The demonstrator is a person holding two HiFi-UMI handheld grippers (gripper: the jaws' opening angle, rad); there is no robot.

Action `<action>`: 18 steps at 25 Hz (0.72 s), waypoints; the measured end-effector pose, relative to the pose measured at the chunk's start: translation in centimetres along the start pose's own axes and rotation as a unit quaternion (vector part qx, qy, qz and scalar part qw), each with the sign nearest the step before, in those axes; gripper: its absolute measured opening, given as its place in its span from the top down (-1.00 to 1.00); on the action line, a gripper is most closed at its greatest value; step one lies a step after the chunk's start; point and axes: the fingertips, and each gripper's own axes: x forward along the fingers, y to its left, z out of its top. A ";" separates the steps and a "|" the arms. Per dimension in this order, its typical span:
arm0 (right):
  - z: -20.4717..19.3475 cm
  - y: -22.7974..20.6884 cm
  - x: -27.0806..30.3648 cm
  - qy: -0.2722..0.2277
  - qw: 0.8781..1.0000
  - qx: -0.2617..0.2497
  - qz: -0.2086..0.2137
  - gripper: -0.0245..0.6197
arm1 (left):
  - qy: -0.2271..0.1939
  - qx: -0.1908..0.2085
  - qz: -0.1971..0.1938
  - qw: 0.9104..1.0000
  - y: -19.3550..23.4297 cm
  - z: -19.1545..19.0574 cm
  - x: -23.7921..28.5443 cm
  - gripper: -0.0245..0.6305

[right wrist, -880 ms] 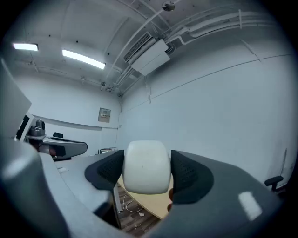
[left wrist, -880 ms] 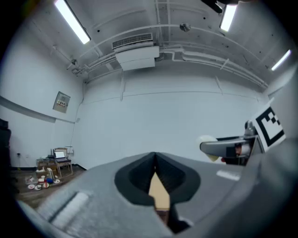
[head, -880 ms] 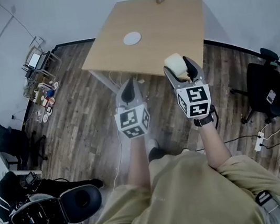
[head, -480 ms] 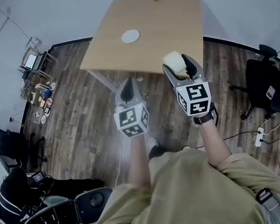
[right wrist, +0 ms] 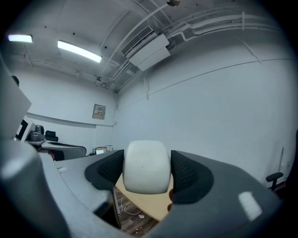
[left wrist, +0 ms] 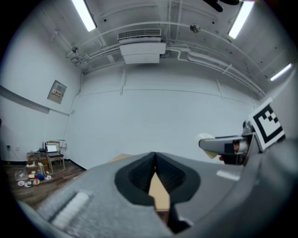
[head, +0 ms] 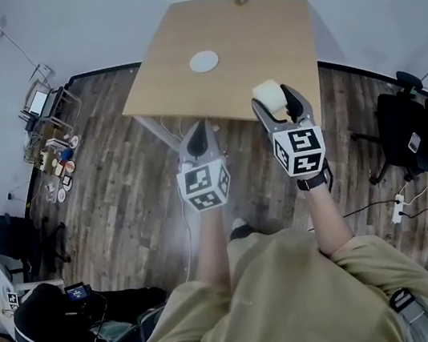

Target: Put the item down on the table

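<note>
**A:** head view first, where's the item?

**B:** off-white rounded lump (head: 267,92), pinched in the right gripper (head: 277,103). It's up in the air about at the near edge of the light wooden table (head: 255,29), not touching it. Flat white round disc (head: 204,62) sits mid-table, well apart.

**A:** and the left gripper (head: 197,135)?

**B:** left gripper view: jaws pressed together, nothing btwn them, tabletop peeks thru below. Prob just parked out of the way, short of the table.

**A:** right gripper view?

**B:** pads clamp both sides of the lump, table edge + floor underneath. Imo it's held high to clear the edge. Needs to go fwd + down before letting go.
</note>
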 end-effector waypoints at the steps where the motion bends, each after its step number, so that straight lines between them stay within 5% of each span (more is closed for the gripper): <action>1: 0.1 0.6 1.0 0.001 1.000 0.000 -0.002 -0.06 | 0.000 -0.001 -0.003 1.000 1.1 0.2 0.6 0.92; 8: 0.6 5.3 7.3 0.008 1.000 0.001 -0.024 -0.06 | -0.005 -0.011 -0.041 0.999 7.9 1.6 3.9 0.92; 18: -2.5 9.6 13.6 0.035 0.998 0.011 -0.050 -0.06 | 0.018 -0.057 -0.062 0.996 16.2 -1.7 6.0 0.92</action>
